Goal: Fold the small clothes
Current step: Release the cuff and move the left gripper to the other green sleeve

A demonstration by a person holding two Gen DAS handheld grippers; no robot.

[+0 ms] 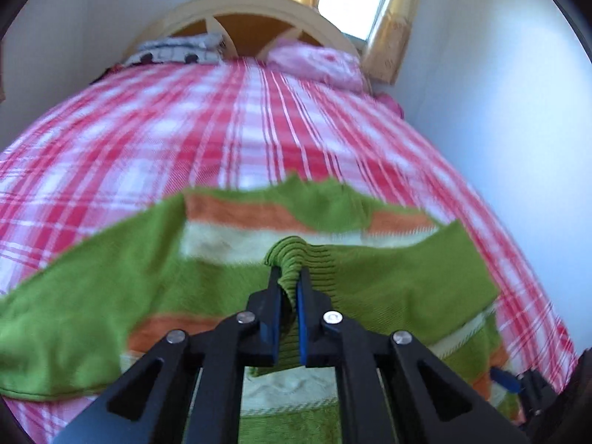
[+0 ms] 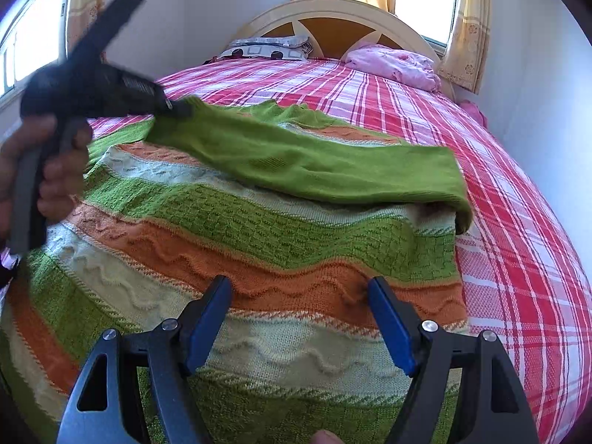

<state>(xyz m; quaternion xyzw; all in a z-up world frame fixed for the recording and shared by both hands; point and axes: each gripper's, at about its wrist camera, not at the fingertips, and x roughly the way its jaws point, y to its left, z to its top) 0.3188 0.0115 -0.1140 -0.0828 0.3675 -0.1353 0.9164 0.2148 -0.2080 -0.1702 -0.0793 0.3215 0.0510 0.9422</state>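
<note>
A small knitted sweater with green, orange and cream stripes lies on the bed. My left gripper is shut on the ribbed green cuff of a sleeve. In the right wrist view the left gripper holds that green sleeve stretched across the sweater's upper body, lifted at the left. My right gripper is open and empty, its blue pads just above the sweater's orange band near the hem. The right gripper's blue tip shows at the lower right of the left wrist view.
The bed has a red and white plaid cover. A patterned pillow and a pink bundle lie by the cream headboard. A white wall runs close along the bed's right side. Windows with yellow curtains are behind.
</note>
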